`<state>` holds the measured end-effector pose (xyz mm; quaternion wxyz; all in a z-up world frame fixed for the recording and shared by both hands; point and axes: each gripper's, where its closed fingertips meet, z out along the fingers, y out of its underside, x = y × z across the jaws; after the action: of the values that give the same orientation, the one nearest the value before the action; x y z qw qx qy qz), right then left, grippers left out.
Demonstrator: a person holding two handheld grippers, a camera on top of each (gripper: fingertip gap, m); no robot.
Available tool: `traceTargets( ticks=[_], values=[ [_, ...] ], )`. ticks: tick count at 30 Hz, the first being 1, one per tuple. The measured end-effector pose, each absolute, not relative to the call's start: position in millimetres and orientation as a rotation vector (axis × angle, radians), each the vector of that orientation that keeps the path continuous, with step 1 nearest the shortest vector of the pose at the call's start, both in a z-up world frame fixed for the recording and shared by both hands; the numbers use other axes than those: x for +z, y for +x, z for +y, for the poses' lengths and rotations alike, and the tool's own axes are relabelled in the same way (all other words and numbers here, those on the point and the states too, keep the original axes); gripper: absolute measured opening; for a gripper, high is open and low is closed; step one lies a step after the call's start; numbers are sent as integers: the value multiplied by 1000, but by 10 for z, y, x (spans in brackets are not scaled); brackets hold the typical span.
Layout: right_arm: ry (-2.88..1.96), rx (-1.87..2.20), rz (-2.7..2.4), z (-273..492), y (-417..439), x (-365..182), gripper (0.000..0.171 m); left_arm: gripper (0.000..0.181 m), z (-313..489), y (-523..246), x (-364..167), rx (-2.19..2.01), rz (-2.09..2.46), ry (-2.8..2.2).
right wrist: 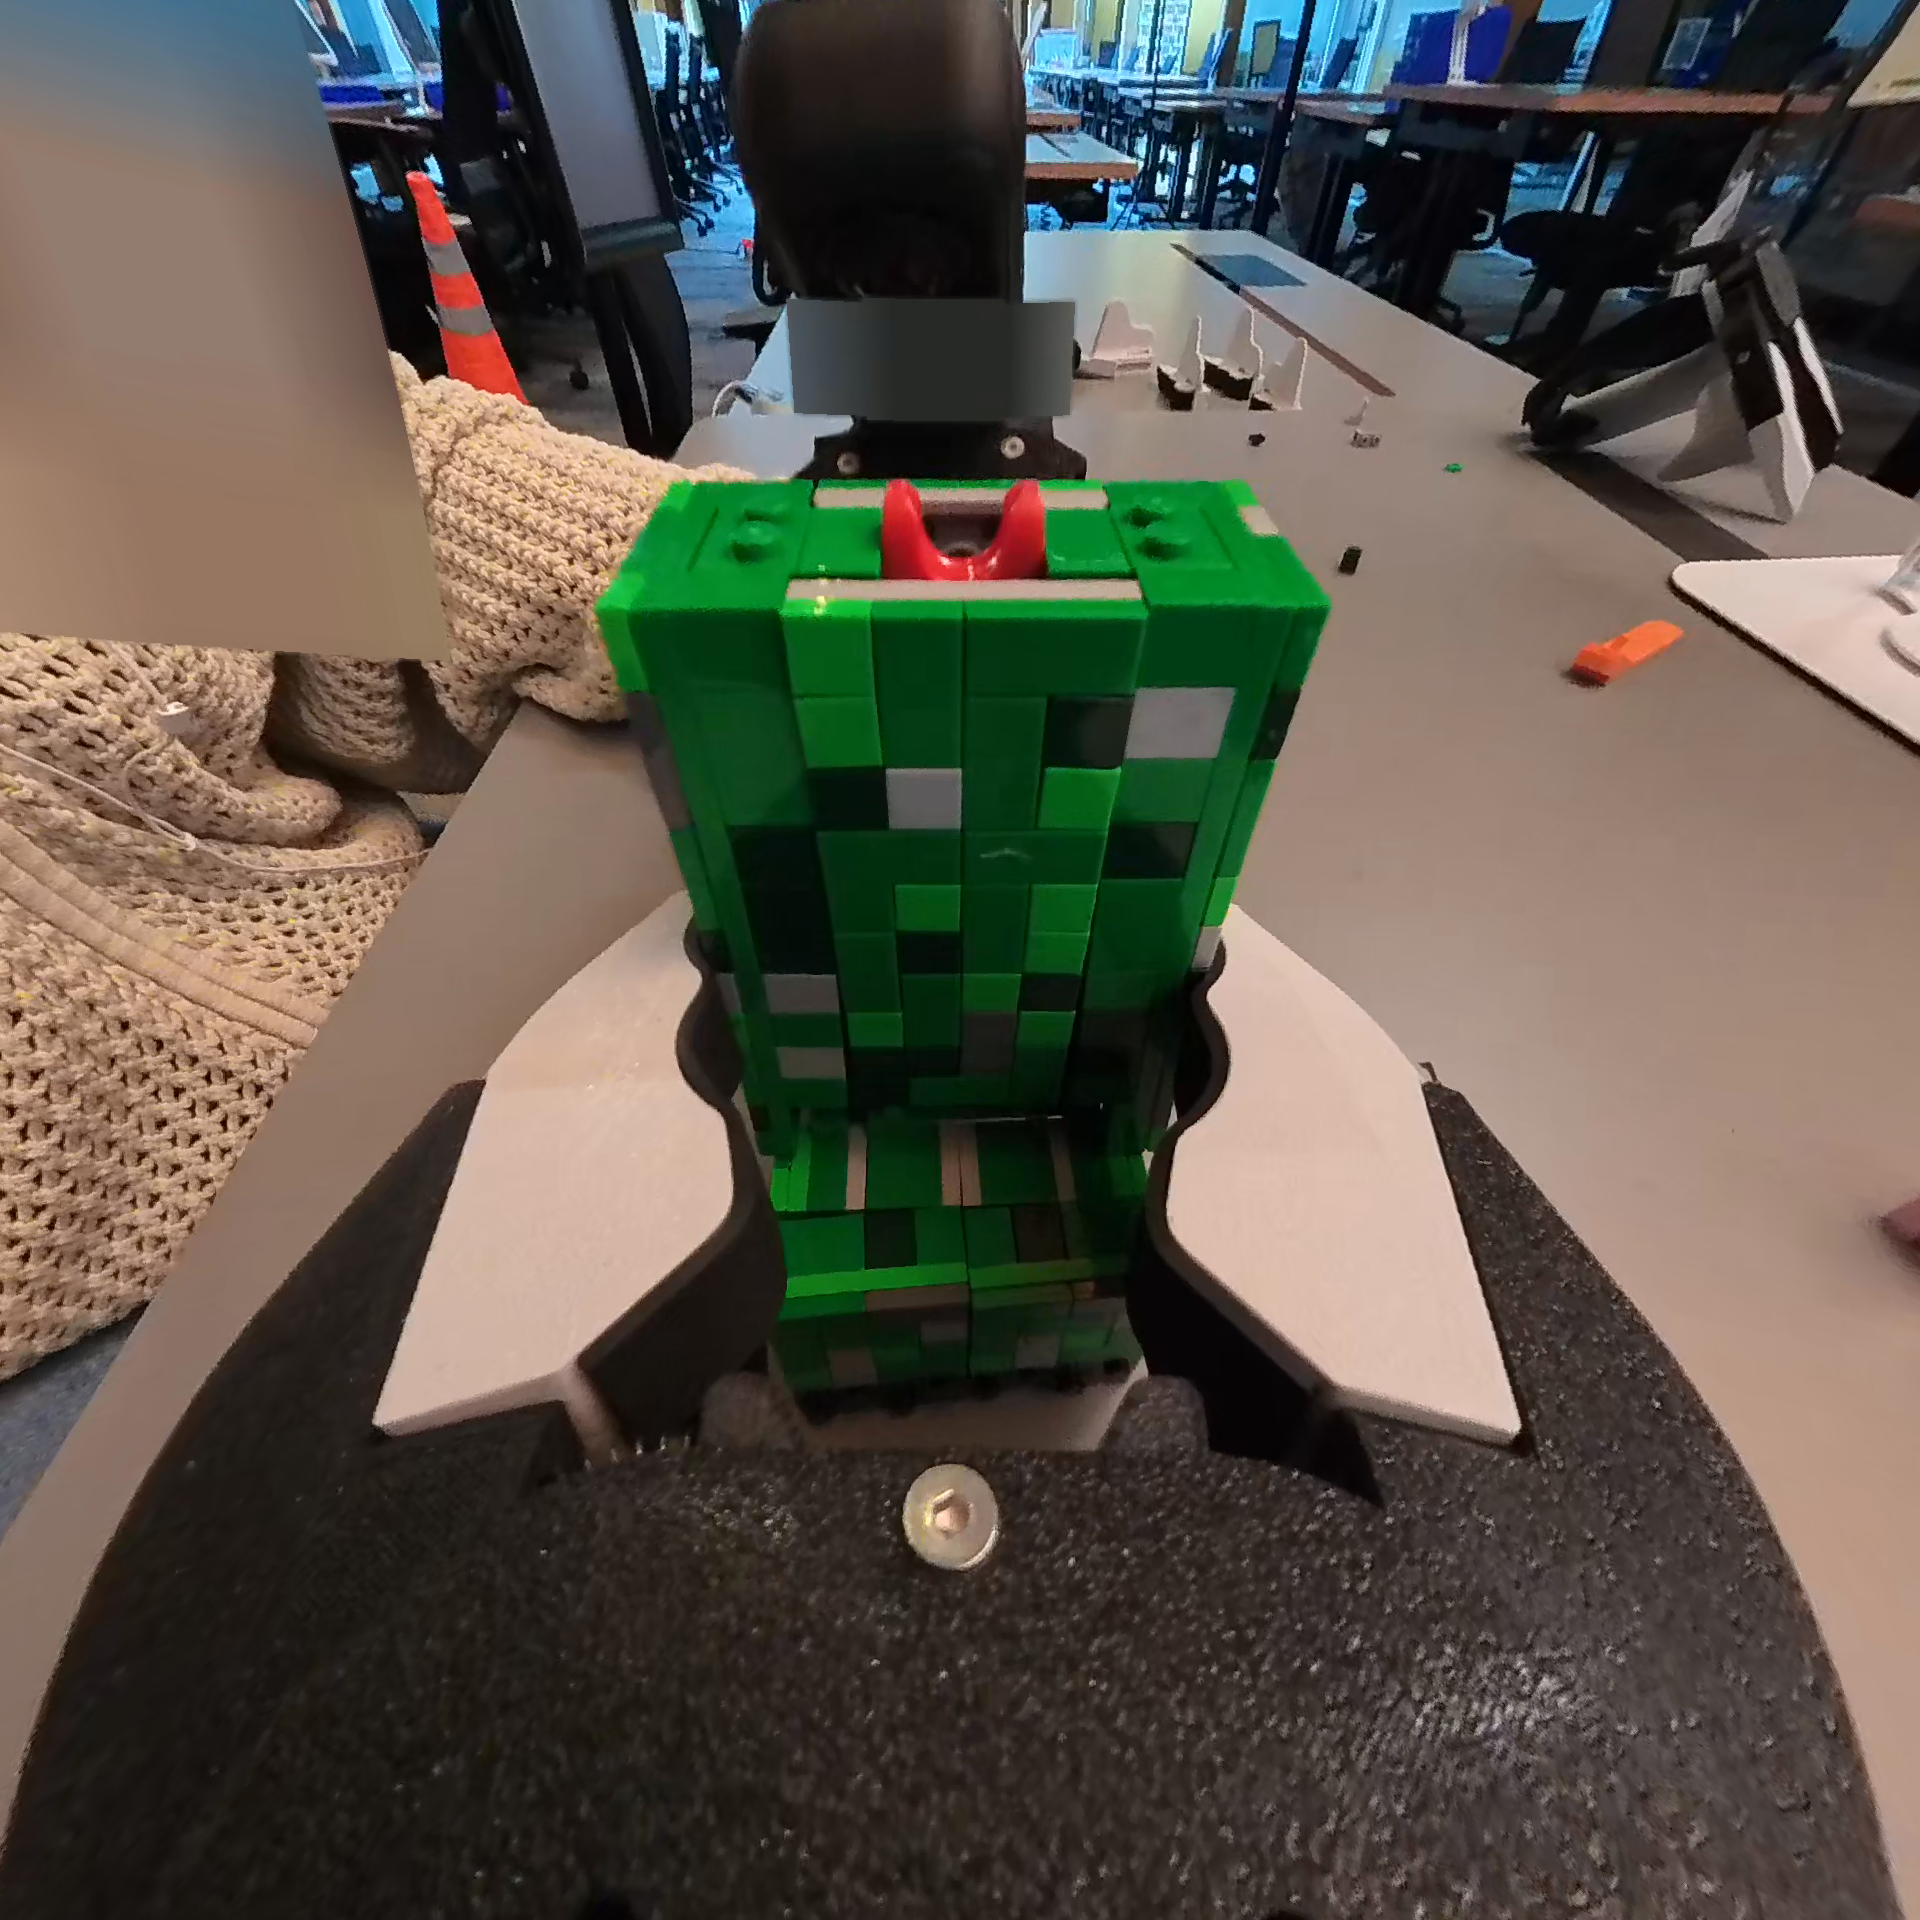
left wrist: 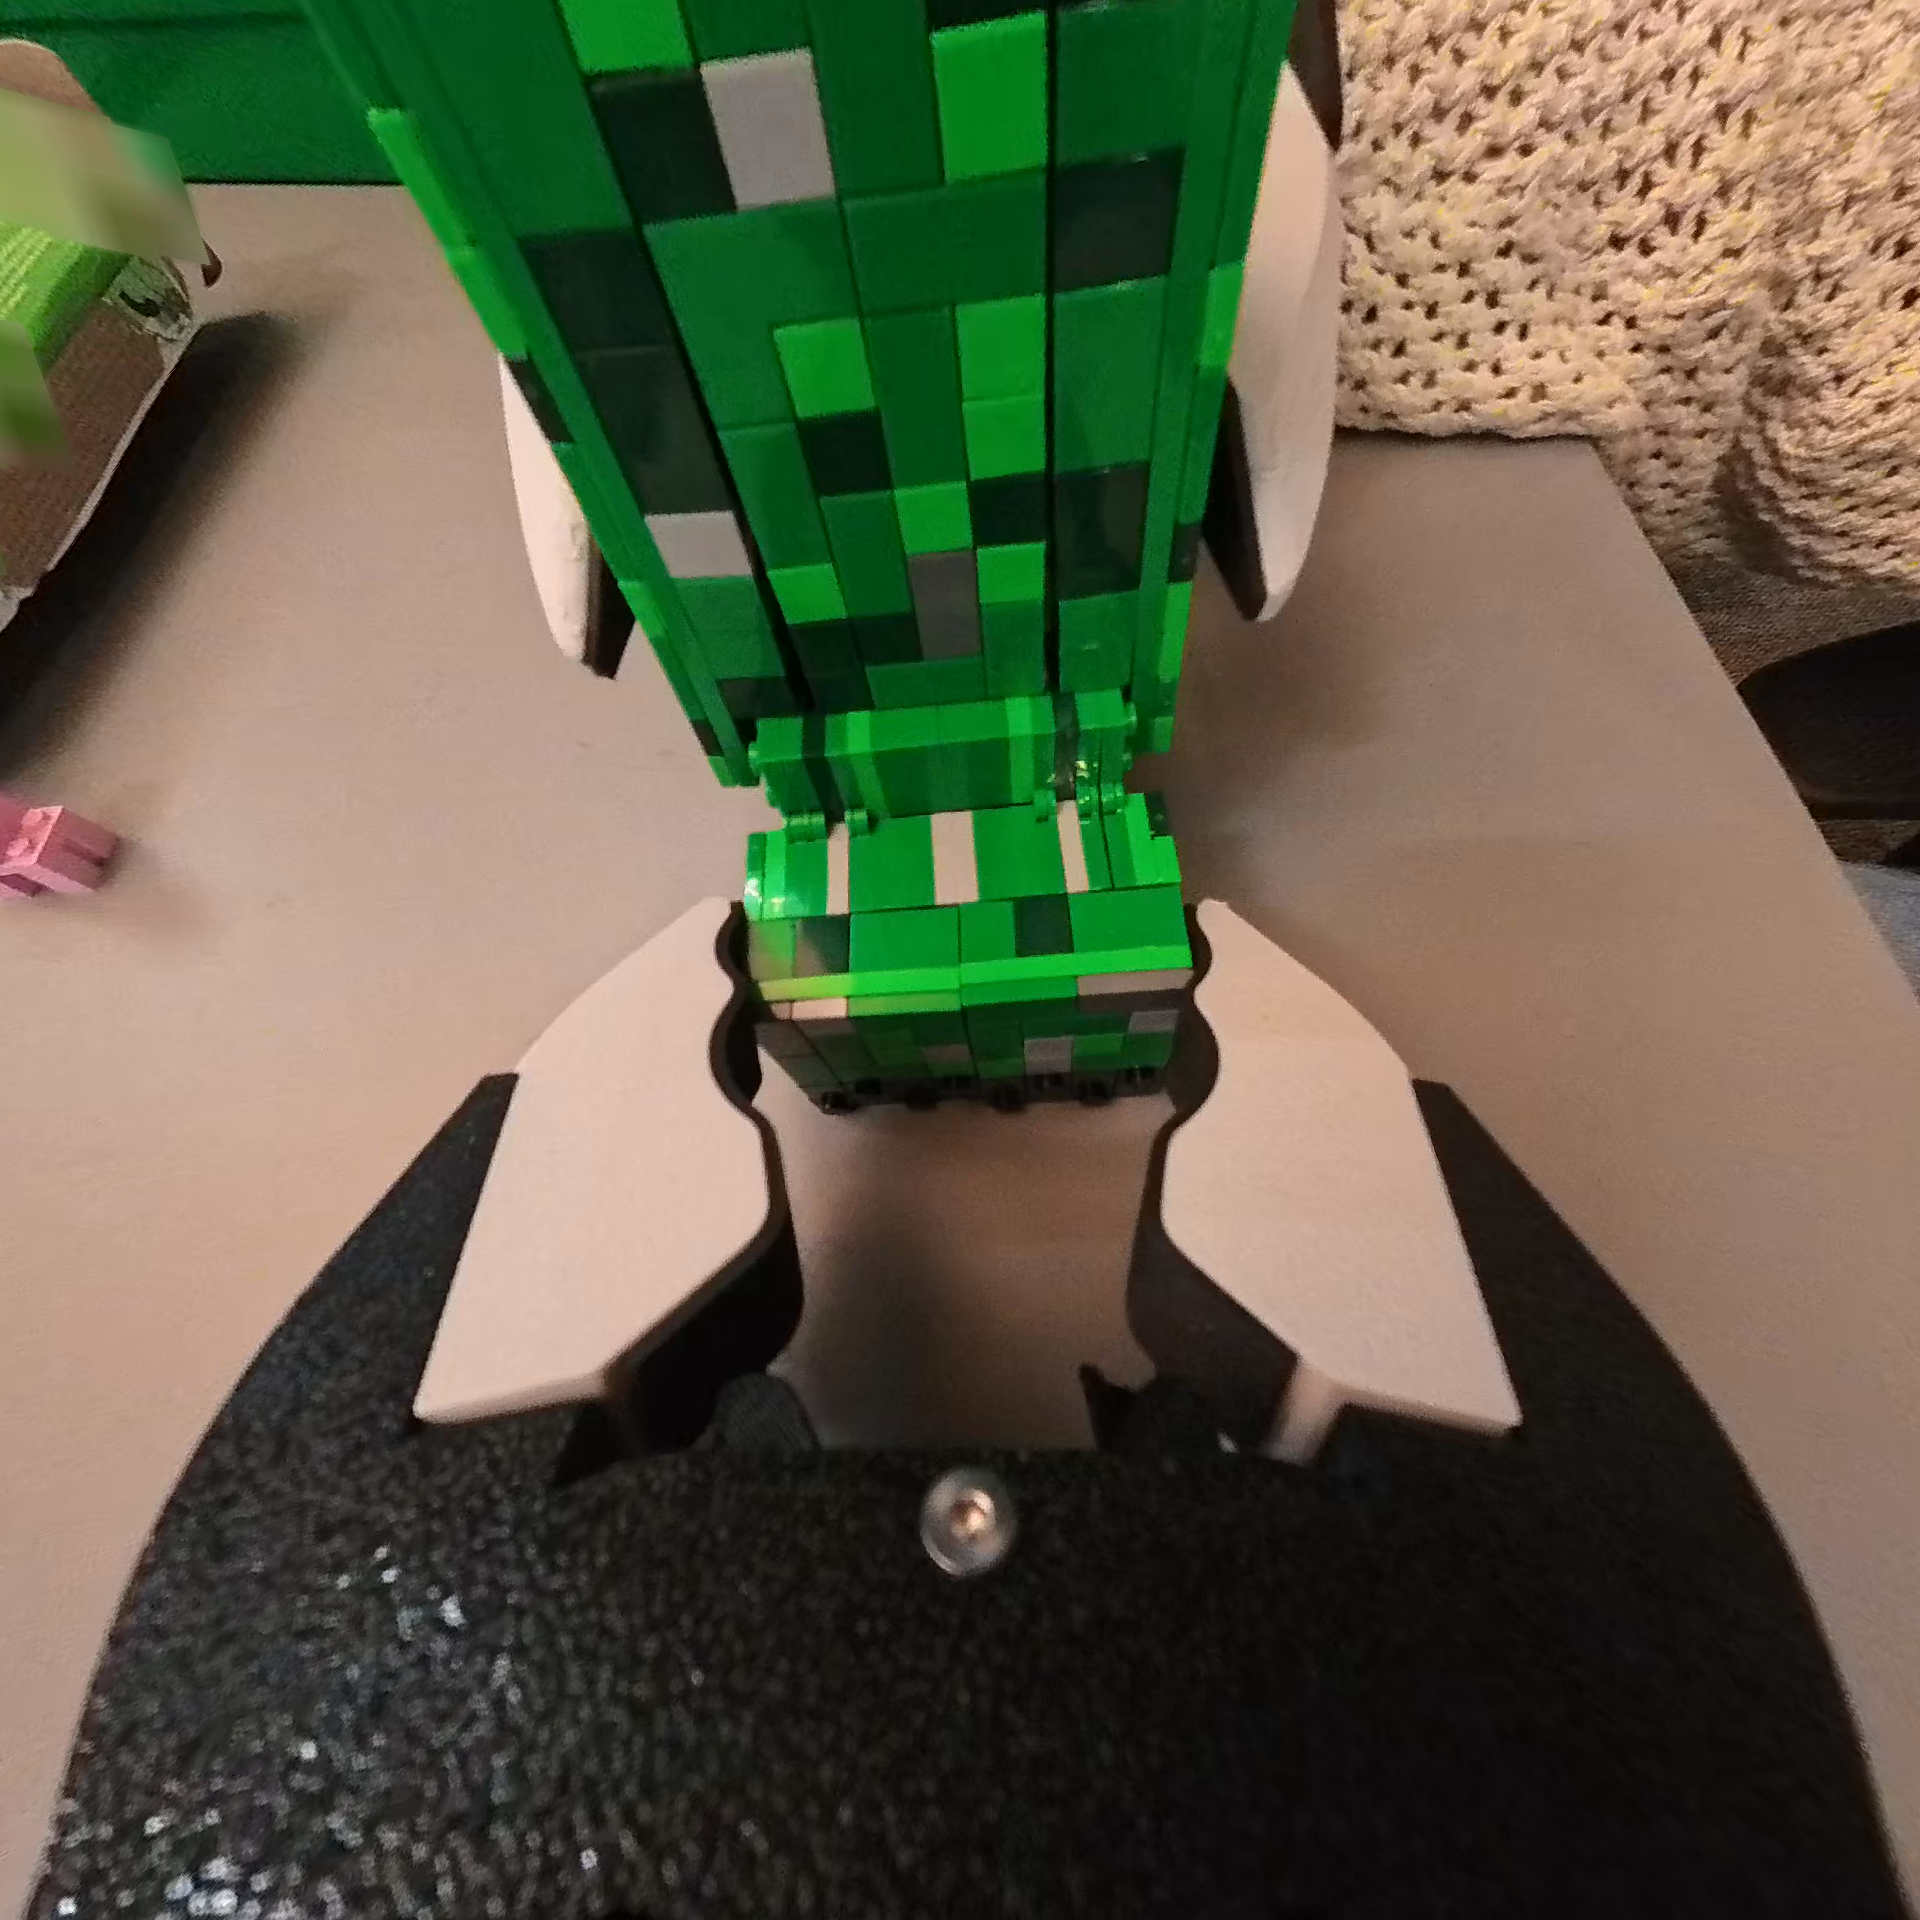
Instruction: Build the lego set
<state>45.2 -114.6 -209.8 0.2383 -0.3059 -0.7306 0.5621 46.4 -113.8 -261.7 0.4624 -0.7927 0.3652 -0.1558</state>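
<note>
A tall green pixel-patterned lego figure is held between both grippers over the grey table. My left gripper is shut on one foot block at the figure's base. My right gripper is shut on the lower body of the figure, with the other foot lying between its fingers. A red curved piece sits in the figure's top. The right gripper's white fingers show either side of the body in the left wrist view. The left gripper's black body shows behind the figure.
A person's beige knit sleeve lies at the table's edge, also in the right wrist view. A pink brick and a green box lie left. An orange tool, a white tray and small loose pieces lie right. The pink brick is about equally far from each gripper, around 20 cm.
</note>
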Motion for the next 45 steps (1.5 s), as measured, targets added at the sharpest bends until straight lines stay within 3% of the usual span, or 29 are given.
traceTargets(
  ticks=[20, 22, 26, 29, 34, 38, 40, 44, 45],
  values=[
    [-907, 1556, -2008, -942, 650, -2050, 89, 76, -1145, 466, -2614, -400, 912, -1945],
    [-918, 1556, -2008, -869, 724, -2018, 75, 76, -1152, 464, -2614, -412, 924, -1941],
    [-843, 1528, -2006, -876, 793, -1955, 18, 76, -1154, 464, -2614, -412, 929, -1939],
    [-857, 1457, -2052, -915, 753, -2068, 7, 76, -1154, 465, -2615, -409, 929, -1939],
    [-878, 1436, -2109, -978, 721, -2186, 5, 76, -1155, 465, -2615, -407, 929, -1939],
    [-889, 1446, -2094, -951, 729, -2166, 6, 76, -1156, 465, -2615, -407, 929, -1938],
    [-911, 1438, -2096, -916, 741, -2177, 14, 76, -1157, 466, -2614, -406, 929, -1938],
    [-992, 1487, -2027, -836, 739, -2092, 78, 76, -1158, 465, -2614, -405, 929, -1938],
    [-977, 1498, -1996, -854, 720, -2042, 88, 76, -1158, 466, -2613, -405, 929, -1938]
  ],
)
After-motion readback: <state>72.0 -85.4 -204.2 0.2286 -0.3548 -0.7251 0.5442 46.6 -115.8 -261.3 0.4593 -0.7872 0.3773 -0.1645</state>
